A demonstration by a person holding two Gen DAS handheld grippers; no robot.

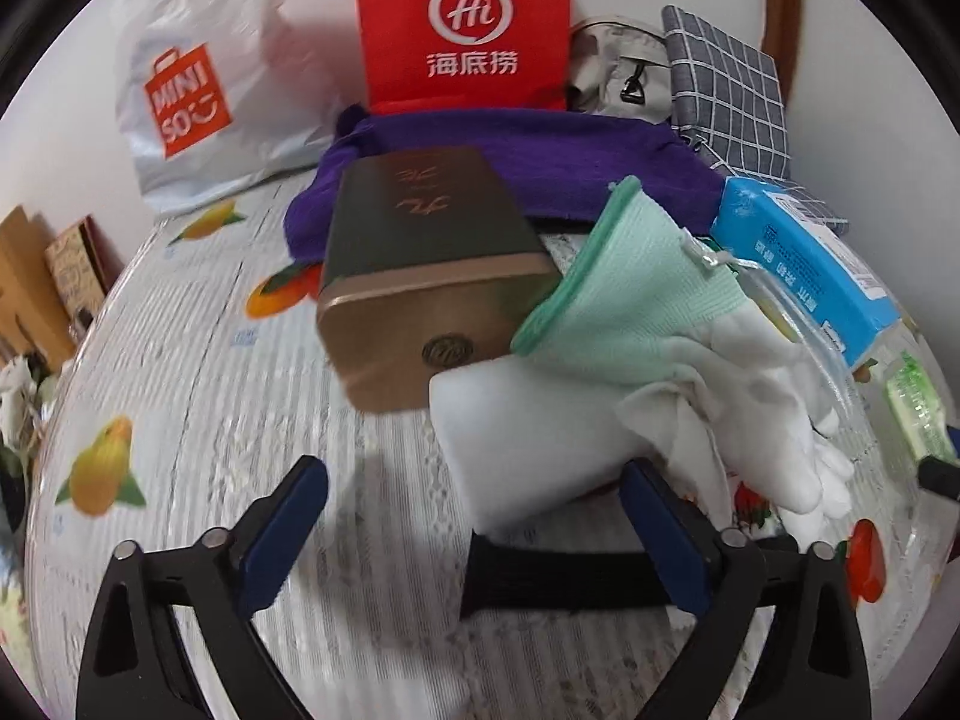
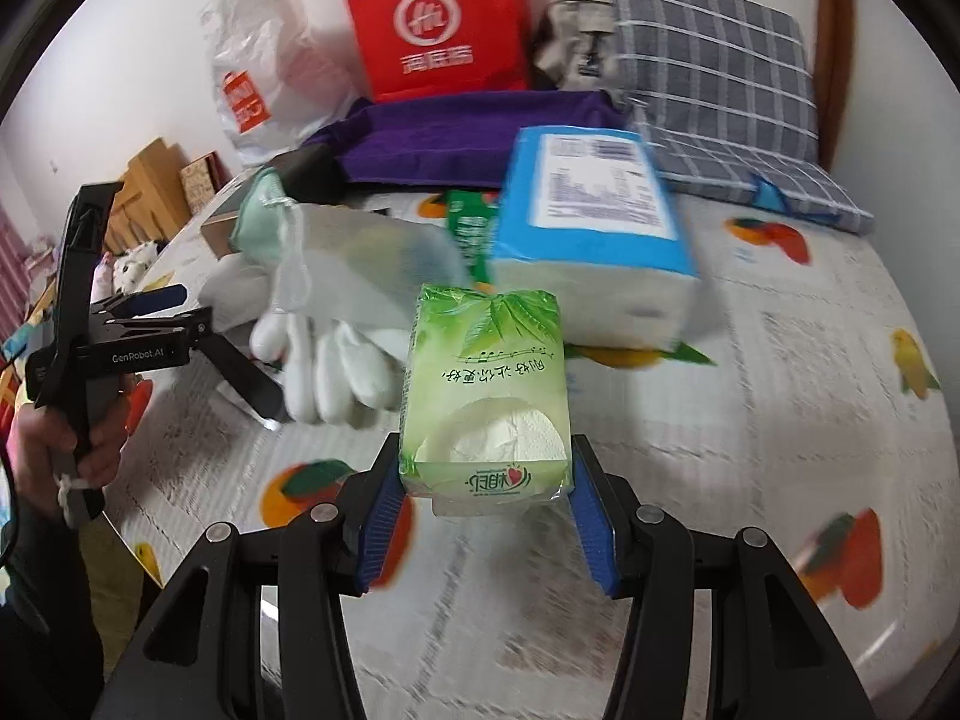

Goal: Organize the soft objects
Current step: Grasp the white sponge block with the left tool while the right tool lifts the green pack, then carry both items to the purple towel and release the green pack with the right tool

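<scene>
Green tissue pack [image 2: 486,396] sits between the two blue pads of the right gripper [image 2: 485,516], and the pads press on its two sides, so this gripper pinches the pack over the fruit-printed tablecloth [image 2: 750,480]. Just beyond the pack lies a bigger blue tissue pack [image 2: 591,210], and to its left a pair of white and mint gloves [image 2: 324,354].

The left gripper [image 1: 474,516] is spread wide and holds nothing. A white foam block [image 1: 528,444] lies ahead of it, nearer to its right finger [image 1: 660,534], whose tip overlaps the block's edge; whether they touch, I cannot tell. The gloves rest partly on this block. Behind the block stands a dark green and gold box [image 1: 420,264], closed, its contents hidden. Farther back a purple cloth [image 1: 540,156] lies in front of a red bag [image 1: 462,24] and a white plastic bag [image 1: 198,78]; what is inside the bags I cannot see.
</scene>
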